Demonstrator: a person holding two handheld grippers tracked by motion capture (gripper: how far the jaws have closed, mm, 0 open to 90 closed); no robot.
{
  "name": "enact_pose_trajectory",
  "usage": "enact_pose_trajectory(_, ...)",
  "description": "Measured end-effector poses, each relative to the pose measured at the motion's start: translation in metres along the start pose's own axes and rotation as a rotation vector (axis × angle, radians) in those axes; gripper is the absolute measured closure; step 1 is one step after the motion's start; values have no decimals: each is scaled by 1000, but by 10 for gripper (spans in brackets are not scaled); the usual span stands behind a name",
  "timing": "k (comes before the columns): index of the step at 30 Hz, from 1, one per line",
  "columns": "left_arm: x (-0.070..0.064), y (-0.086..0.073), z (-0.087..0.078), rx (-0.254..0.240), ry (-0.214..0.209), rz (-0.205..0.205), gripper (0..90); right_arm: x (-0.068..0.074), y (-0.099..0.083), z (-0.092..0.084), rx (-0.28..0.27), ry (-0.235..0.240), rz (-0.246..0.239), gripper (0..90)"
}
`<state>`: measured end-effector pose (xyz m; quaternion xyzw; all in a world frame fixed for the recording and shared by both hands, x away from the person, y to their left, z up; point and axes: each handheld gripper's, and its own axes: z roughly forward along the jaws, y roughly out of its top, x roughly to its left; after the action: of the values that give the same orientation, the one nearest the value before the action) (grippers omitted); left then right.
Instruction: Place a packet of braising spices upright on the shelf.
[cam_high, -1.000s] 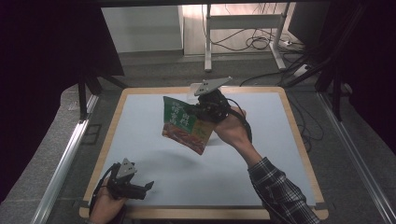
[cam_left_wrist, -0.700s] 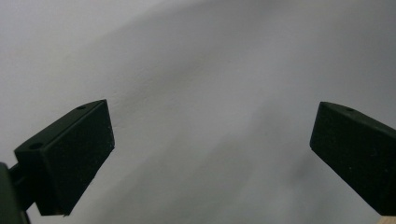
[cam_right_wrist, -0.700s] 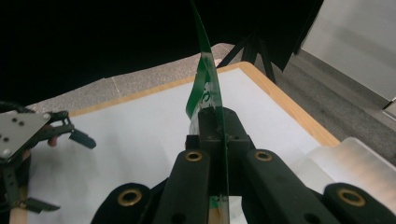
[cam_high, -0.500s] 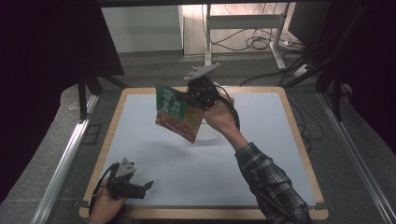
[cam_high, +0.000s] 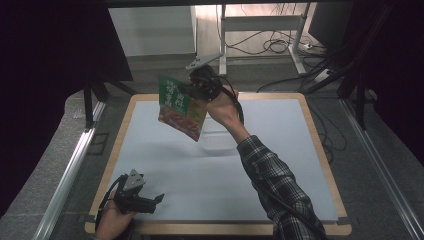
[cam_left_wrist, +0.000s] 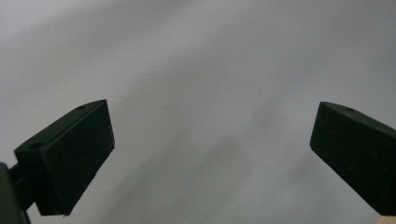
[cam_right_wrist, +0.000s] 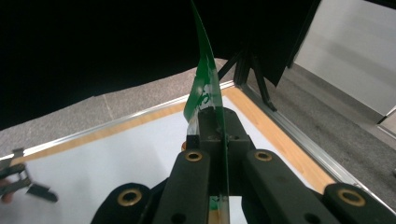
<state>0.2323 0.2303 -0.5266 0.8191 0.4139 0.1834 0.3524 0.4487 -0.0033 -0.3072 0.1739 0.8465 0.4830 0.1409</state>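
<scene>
The right tool (cam_high: 192, 91) is clamped on the edge of a flat, glossy snack bag (cam_high: 181, 106), green on top and red-orange below. The thin bag hangs tilted in the air above the far part of the matte pale tabletop (cam_high: 280, 145). The left tool (cam_high: 156, 201) rests near the wooden front rim, its black blocky jaws wide apart.

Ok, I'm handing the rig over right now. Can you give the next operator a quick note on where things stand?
Right gripper: shut on the green snack bag, held in the air above the far part of the table.
Left gripper: open, holding nothing, low over the near left corner.
Done: bag picked up, clamped by its edge between the jaws.
Left: setting the bag down wherever it belongs; the left has yet to join in.
</scene>
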Motion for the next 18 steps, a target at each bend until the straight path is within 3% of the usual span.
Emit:
enact_pose_trajectory(12,0,0,0,-2,-2,3,0,-34,8,21,-23,-62,-7,892)
enact_pose_trajectory(18,0,0,0,-3,-3,3,0,-56,8,27,-37,-105,23,892)
